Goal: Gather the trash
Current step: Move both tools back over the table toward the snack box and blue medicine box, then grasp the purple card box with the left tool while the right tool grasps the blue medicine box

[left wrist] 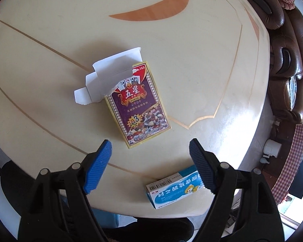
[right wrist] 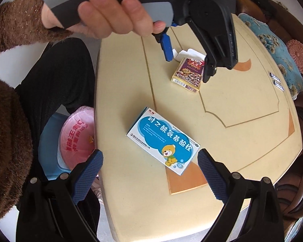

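A purple and gold playing-card box (left wrist: 139,104) with a torn white flap lies on the cream table (left wrist: 192,60). My left gripper (left wrist: 150,141) hangs open just above its near end, and its blue pads touch nothing. A blue and white medicine box (right wrist: 163,139) with a cartoon bear lies near the table edge. My right gripper (right wrist: 150,152) stands open over it, one finger on each side, apart from it. In the right wrist view a hand holds the left gripper (right wrist: 188,66) over the card box (right wrist: 188,76). The medicine box (left wrist: 171,189) also shows behind the left gripper's right finger.
A blue bin lined with a pink bag (right wrist: 76,137) stands on the floor beside the table edge, next to the person's dark-clothed legs. Two small dark sachets (right wrist: 276,80) lie at the far side. A brown leather sofa (left wrist: 288,60) borders the table.
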`<action>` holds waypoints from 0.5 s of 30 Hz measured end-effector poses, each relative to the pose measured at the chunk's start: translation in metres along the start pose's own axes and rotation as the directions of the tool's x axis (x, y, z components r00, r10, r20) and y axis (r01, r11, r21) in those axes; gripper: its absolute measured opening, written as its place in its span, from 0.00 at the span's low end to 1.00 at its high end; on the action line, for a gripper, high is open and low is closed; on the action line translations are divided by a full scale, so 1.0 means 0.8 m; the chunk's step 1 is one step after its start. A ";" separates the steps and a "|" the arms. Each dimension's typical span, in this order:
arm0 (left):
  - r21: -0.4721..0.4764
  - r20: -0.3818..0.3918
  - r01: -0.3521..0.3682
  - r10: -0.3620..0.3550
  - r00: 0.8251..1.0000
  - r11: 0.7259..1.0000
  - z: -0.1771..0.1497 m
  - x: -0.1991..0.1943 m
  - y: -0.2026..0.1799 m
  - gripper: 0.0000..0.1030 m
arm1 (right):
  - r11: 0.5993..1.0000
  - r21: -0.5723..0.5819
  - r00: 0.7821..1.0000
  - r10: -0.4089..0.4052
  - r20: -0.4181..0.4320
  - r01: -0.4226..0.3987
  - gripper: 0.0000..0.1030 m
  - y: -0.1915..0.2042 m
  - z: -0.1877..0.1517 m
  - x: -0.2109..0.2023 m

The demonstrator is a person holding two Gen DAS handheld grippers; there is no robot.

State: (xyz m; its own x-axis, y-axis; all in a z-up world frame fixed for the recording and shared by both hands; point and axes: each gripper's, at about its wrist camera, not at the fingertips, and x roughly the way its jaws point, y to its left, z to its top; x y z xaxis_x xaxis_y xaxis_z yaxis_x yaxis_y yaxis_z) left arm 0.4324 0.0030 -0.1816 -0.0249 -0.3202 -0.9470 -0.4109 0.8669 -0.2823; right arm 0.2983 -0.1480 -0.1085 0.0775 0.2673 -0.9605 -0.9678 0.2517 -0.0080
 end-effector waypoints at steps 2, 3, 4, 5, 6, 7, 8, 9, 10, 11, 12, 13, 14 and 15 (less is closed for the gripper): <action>-0.021 -0.007 -0.007 0.007 1.000 1.000 0.007 0.008 0.004 0.75 | 0.999 -0.031 1.000 0.012 -0.026 -0.013 0.89 0.001 0.004 0.012; -0.030 -0.011 -0.008 0.008 1.000 1.000 0.011 0.011 0.006 0.75 | 0.998 -0.048 0.999 0.027 -0.047 -0.030 0.89 0.001 0.006 0.019; -0.036 -0.015 -0.013 0.013 1.000 0.999 0.014 0.014 0.008 0.75 | 0.997 -0.067 0.998 0.027 -0.061 -0.031 0.89 0.001 0.008 0.025; -0.046 -0.017 -0.016 0.015 1.000 0.999 0.017 0.017 0.009 0.75 | 0.996 -0.086 0.997 0.023 -0.072 -0.029 0.89 0.001 0.010 0.031; -0.054 -0.017 -0.014 0.013 1.000 0.998 0.020 0.019 0.011 0.75 | 0.994 -0.100 0.996 0.031 -0.085 -0.039 0.89 0.001 0.013 0.038; -0.060 -0.014 -0.013 0.012 1.000 0.998 0.022 0.020 0.013 0.75 | 0.993 -0.110 0.995 0.039 -0.095 -0.049 0.89 -0.001 0.015 0.044; -0.064 -0.011 -0.012 0.011 1.000 0.998 0.025 0.021 0.014 0.75 | 0.992 -0.118 0.994 0.035 -0.103 -0.048 0.89 -0.003 0.018 0.050; -0.064 -0.015 -0.013 0.012 1.000 0.998 0.027 0.023 0.014 0.75 | 0.991 -0.124 0.992 0.035 -0.121 -0.050 0.89 -0.006 0.019 0.058; -0.065 -0.021 -0.012 0.011 1.000 0.998 0.029 0.026 0.015 0.75 | 0.990 -0.132 0.989 0.035 -0.141 -0.054 0.89 -0.008 0.020 0.065; -0.067 -0.028 -0.015 0.013 1.000 0.998 0.030 0.028 0.016 0.75 | 0.989 -0.143 0.988 0.022 -0.153 -0.044 0.89 -0.009 0.021 0.072; -0.072 -0.032 -0.016 0.014 0.999 0.997 0.031 0.031 0.017 0.75 | 0.987 -0.153 0.985 0.023 -0.168 -0.049 0.89 -0.010 0.021 0.078; -0.073 -0.036 -0.019 0.017 0.999 0.997 0.031 0.032 0.021 0.75 | 0.985 -0.161 0.983 0.028 -0.180 -0.057 0.89 -0.010 0.021 0.083; -0.072 -0.041 -0.025 0.022 0.999 0.997 0.030 0.032 0.022 0.75 | 0.985 -0.168 0.983 0.018 -0.183 -0.050 0.89 -0.012 0.021 0.087; -0.079 -0.041 -0.024 0.020 0.999 0.997 0.032 0.033 0.024 0.75 | 0.984 -0.169 0.982 0.016 -0.188 -0.049 0.89 -0.013 0.022 0.092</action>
State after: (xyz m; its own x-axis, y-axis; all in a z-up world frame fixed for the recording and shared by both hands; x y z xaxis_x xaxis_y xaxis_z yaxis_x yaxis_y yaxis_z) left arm 0.4470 0.0206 -0.2158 -0.0708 -0.3180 -0.9455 -0.4805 0.8415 -0.2470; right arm 0.3186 -0.1148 -0.1741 0.0152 0.0917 -0.9957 -0.9969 0.0779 -0.0081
